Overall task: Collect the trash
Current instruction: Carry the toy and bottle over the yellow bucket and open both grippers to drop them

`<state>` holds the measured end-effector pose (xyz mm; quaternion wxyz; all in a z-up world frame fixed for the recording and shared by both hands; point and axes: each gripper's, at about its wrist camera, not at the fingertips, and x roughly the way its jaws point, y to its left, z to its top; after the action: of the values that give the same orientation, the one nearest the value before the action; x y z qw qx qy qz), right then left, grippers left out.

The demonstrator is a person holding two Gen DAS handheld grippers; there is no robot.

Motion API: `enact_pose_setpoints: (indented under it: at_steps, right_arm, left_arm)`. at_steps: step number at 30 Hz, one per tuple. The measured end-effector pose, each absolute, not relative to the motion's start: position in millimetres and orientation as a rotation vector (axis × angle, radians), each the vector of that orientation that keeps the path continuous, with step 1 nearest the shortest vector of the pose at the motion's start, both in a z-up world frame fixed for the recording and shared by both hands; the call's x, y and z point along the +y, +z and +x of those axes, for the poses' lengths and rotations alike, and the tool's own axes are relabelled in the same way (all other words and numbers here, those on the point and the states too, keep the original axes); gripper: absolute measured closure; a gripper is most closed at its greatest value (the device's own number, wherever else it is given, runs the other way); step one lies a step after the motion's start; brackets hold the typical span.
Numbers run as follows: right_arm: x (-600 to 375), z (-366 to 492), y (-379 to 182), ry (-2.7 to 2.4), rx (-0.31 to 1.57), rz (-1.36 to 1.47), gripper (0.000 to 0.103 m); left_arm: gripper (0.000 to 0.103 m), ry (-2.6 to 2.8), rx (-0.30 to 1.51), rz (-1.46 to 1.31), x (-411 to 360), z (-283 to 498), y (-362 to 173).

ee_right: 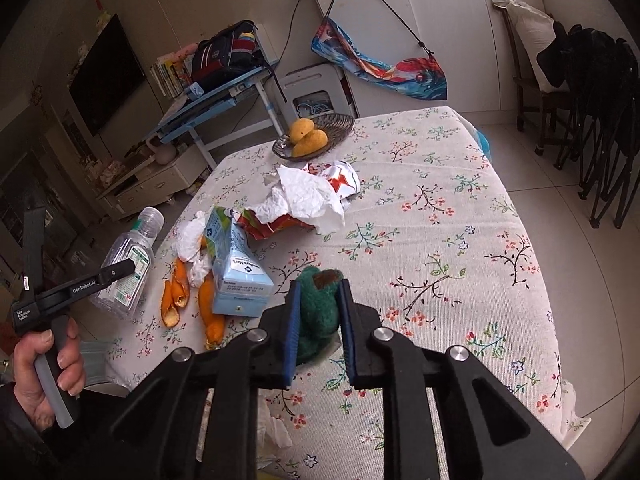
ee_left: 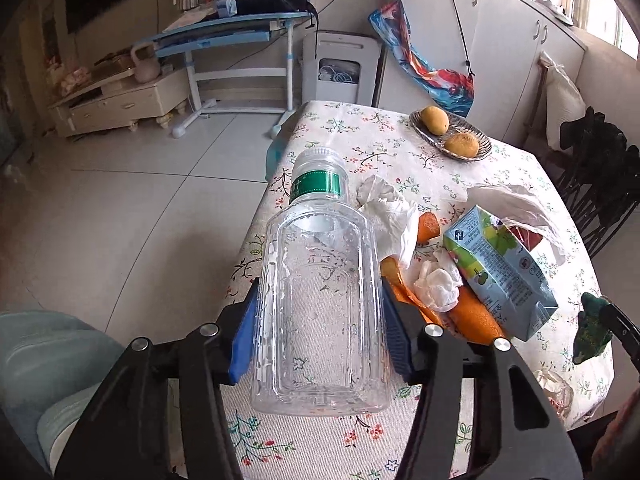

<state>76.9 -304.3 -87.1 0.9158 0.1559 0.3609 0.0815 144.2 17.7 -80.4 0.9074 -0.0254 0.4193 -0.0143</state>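
The left gripper [ee_left: 316, 320] clamps the light, slippery, crushable empty bottle [ee_left: 320, 280] mid-body; the right gripper [ee_right: 320, 320] pinches a soft green scouring pad [ee_right: 320, 300].

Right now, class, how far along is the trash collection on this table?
Nothing looks binned yet; no bin shows. In hand: the left claw grips the empty plastic bottle, and the right claw pinches a green scouring pad. Left on the floral tablecloth: orange peels, crumpled tissues, the drink carton and a red wrapper.
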Motion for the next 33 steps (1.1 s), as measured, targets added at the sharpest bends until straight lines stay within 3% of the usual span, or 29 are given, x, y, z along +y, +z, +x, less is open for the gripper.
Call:
enact_pose_setpoints:
  at_steps: [9,22,27,33]
  right_arm:
    - [-237,33,-58,0.483,0.667,0.162,0.084]
    - [-124,-22,-151,0.734,1.043,-0.34,0.082]
    - [-121,-27,-168,0.708,1.107,-0.391,0.073]
    - [-144,-24,-133,0.657,0.96,-0.248,0.06]
  left_arm:
    - [0.05,-0.061,0.757,-0.042,22,93,-57]
    - [0.05,-0.078,0.728,0.004,19,37,-52]
    - [0.05,-0.087,0.723,0.01,20,22,-52]
    - [0.05,-0.11,0.727,0.027,16,10,-54]
